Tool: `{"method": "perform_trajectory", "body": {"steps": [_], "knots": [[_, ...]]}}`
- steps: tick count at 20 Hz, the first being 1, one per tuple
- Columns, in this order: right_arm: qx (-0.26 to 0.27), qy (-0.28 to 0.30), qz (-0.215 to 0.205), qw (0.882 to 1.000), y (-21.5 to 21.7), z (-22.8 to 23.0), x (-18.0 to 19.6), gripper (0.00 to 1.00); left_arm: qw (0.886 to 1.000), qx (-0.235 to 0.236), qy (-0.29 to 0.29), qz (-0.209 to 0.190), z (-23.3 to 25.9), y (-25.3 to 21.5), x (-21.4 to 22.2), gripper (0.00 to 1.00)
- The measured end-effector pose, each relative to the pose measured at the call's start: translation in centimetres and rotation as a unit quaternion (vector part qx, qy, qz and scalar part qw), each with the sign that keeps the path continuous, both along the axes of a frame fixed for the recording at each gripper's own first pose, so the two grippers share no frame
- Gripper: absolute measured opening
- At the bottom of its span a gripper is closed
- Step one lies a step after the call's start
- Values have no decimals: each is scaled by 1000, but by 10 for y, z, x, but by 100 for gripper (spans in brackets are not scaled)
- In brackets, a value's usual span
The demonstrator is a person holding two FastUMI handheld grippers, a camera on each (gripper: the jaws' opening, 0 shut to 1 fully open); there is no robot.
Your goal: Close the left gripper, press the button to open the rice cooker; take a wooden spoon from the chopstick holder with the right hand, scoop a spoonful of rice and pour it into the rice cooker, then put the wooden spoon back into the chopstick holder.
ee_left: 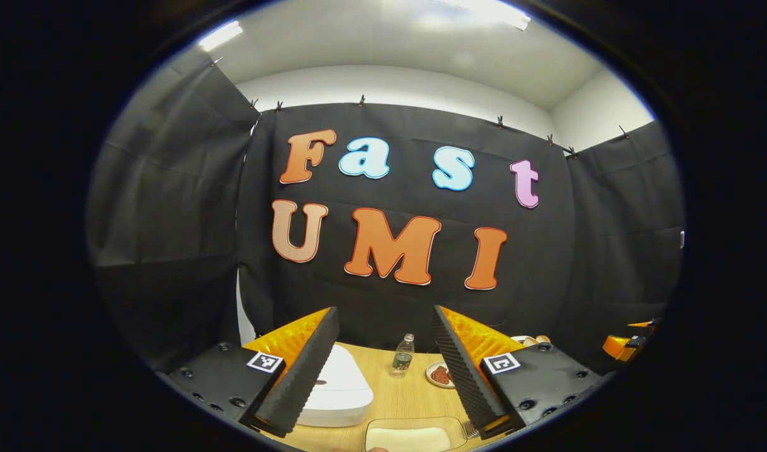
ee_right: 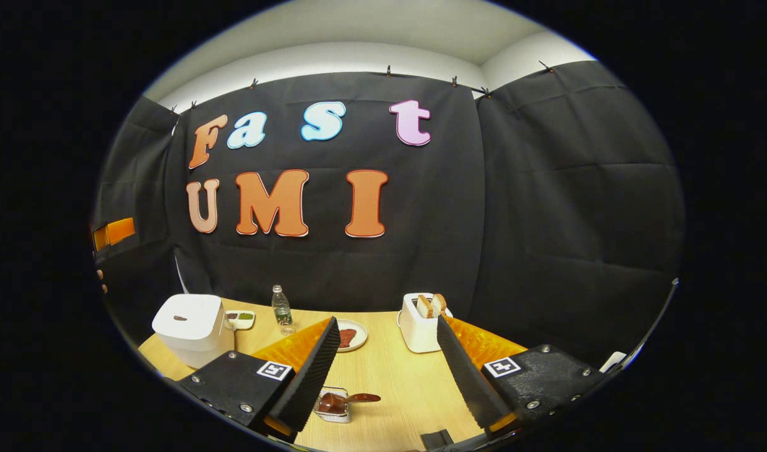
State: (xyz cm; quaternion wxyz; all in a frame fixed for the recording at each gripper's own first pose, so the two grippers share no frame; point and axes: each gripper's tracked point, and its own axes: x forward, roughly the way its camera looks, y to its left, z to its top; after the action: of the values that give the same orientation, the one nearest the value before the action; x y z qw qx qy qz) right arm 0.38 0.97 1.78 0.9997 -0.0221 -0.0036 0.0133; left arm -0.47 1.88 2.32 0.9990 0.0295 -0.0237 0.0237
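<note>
The white rice cooker [ee_left: 336, 389] sits with its lid down on the wooden table, just behind my left gripper's left finger; the right gripper view has the rice cooker [ee_right: 192, 326] at the far left. My left gripper [ee_left: 383, 311] is open and holds nothing. A pale tray of rice [ee_left: 408, 436] lies at the bottom edge below it. My right gripper [ee_right: 386, 320] is open and empty too. Below its left finger stands a small chopstick holder [ee_right: 332, 407] with a brown wooden spoon [ee_right: 358, 398] resting in it.
A small water bottle [ee_right: 282, 307], a plate of reddish food [ee_right: 352, 336] and a white toaster with bread [ee_right: 420, 326] stand toward the back of the table. A small sauce dish [ee_right: 240, 319] sits beside the cooker. Black cloth walls close in the booth.
</note>
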Motion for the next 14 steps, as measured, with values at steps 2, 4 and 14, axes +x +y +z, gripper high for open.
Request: {"method": "perform_trajectory", "body": {"steps": [2, 4, 14], "knots": [[1, 0, 4, 1000, 3, 1, 0, 95, 1000, -2, 0, 1, 1, 3, -1, 100], [-3, -1, 4, 1000, 4, 1, 3, 95, 1000, -9, 2, -6, 1, 1, 1, 99], [-8, 2, -2, 1000, 1, 1, 9, 95, 1000, -12, 14, 4, -3, 8, 2, 38]]}}
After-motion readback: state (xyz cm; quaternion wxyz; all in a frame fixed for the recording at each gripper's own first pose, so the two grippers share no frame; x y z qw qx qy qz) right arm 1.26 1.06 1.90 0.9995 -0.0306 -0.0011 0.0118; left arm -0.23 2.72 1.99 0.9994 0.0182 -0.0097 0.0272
